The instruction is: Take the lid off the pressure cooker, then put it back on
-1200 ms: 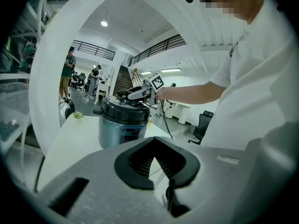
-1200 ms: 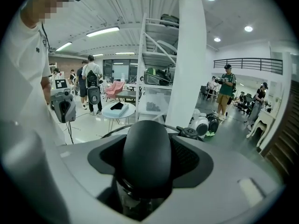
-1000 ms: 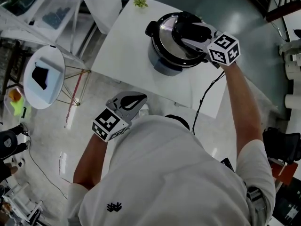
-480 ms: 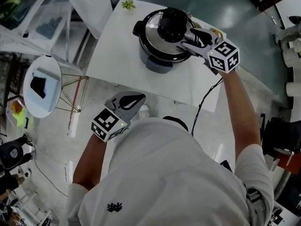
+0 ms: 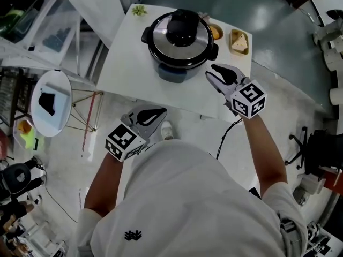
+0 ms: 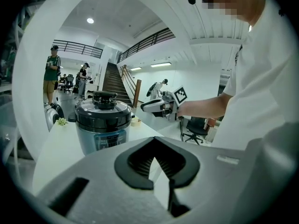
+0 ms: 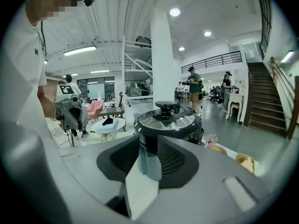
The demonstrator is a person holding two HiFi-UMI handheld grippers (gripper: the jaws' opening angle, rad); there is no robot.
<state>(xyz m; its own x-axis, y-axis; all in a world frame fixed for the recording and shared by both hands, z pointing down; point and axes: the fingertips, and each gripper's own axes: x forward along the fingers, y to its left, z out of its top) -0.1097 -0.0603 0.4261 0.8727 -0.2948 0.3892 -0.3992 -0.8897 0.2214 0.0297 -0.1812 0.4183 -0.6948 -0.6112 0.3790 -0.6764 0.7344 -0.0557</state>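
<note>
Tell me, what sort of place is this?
Probably a big open workshop or lab hall, not a home kitchen: there is a staircase, a railed balcony overhead, and an office chair nearby.

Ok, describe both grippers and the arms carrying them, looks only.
The left gripper and right gripper match. Each has a light grey moulded body that tapers to two jaws lined with black ribbed pads. Each carries a white cube with black square markers at the rear. The person wears a white short-sleeved T-shirt with a small dark emblem on the back.
</note>
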